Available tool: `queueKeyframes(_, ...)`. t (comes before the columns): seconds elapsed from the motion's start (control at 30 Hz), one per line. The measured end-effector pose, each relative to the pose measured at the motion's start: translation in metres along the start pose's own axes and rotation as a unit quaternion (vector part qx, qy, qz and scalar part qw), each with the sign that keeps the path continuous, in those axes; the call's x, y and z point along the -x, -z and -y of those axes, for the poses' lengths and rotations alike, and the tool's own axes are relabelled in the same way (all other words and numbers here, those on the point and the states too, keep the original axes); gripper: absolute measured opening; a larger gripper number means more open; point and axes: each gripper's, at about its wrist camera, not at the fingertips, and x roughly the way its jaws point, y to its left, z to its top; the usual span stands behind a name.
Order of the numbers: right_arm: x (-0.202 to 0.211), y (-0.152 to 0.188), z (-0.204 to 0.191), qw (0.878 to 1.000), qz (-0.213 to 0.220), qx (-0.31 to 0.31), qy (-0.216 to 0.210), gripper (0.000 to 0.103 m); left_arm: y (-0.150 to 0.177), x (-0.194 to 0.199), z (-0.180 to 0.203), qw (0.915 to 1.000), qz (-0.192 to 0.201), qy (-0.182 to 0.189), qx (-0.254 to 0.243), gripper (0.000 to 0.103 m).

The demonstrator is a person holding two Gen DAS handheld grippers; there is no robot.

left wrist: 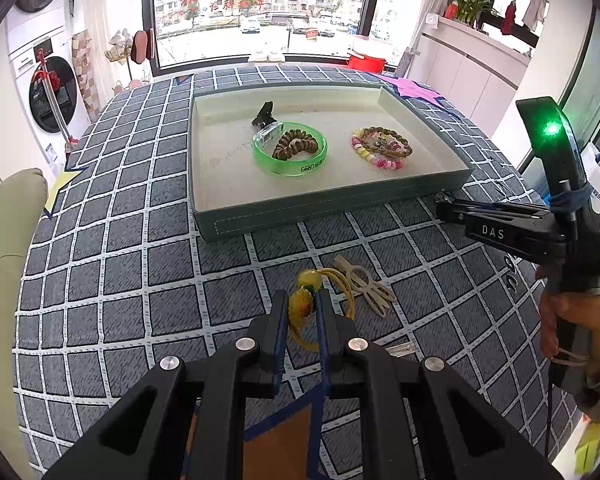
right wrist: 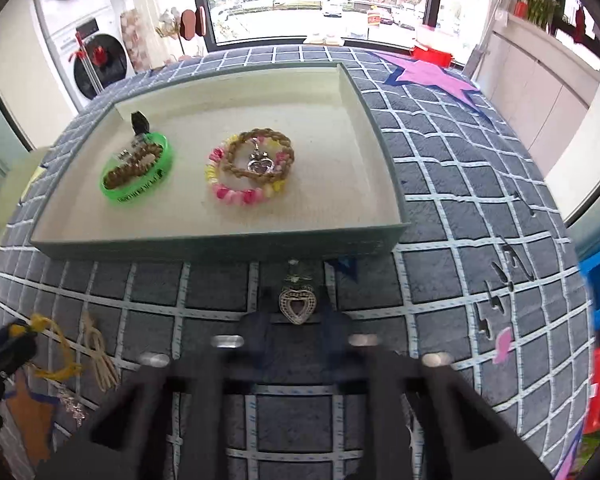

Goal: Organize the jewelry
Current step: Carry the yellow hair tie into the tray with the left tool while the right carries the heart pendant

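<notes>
Heart pendant (right wrist: pixel 296 305) lies point toward the camera between the parted right gripper (right wrist: pixel 296 312) – left gripper (left wrist: pixel 302 308) clamps a yellow bead tie (left wrist: pixel 302 305).

Bright daylight from big window (left wrist: pixel 260 12) at far side; street outside a bit overexposed. Soft, weak shadows on checked cloth (left wrist: pixel 132 240). Strong fisheye bending, dark corners. Left wrist view sharp. Right wrist view motion-blurred near bottom, right gripper (right wrist: pixel 296 312) smeared.
</notes>
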Motion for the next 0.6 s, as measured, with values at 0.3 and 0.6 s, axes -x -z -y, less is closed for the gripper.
queueKeyframes(0.3, 0.023, 0.008, 0.029, 0.995, 0.008, -0.052, -0.082, 0.019, -0.002, 0.007, 0.004, 0.9999, 0.009, 0.008, -0.002, 0.027)
queueKeyframes(0.6, 0.062, 0.003, 0.030, 0.991, 0.038, -0.050, -0.116, 0.019, -0.023, 0.030, 0.003, 0.9991, 0.038, 0.016, 0.010, 0.027)
